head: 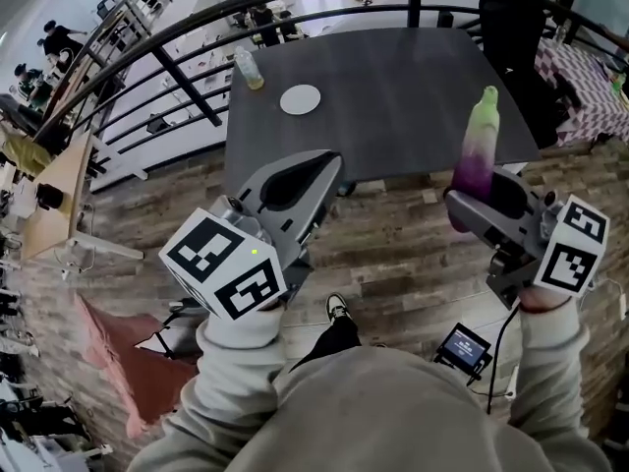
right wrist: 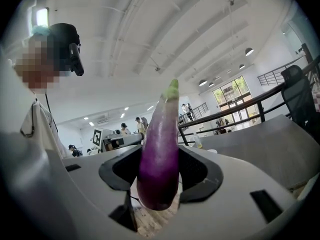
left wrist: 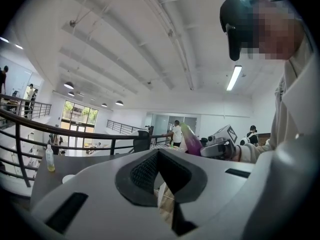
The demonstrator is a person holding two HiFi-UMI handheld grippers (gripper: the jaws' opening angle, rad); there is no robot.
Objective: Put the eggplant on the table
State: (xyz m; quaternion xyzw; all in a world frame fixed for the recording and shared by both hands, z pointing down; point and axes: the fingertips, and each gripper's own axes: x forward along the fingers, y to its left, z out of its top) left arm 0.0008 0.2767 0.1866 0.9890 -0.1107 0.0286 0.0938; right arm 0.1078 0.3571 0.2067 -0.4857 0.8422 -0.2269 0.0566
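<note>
A long purple eggplant [head: 477, 155] with a green top stands upright in my right gripper [head: 470, 203], which is shut on its lower end. It hangs over the wooden floor, just short of the near edge of the dark grey table [head: 393, 96]. In the right gripper view the eggplant [right wrist: 160, 149] fills the gap of the right gripper [right wrist: 160, 159], with both pads against it. My left gripper [head: 332, 165] is held level at the table's near edge, its tips together and nothing in it. The left gripper view shows the left gripper [left wrist: 157, 156] and the eggplant [left wrist: 190, 140] off to its right.
On the table lie a white round plate [head: 300, 98] and a small bottle [head: 249, 68] near the far left corner. A black railing [head: 177, 67] curves behind it. A black chair [head: 516, 37] stands at the table's right, and a small screen device [head: 462, 347] lies on the floor.
</note>
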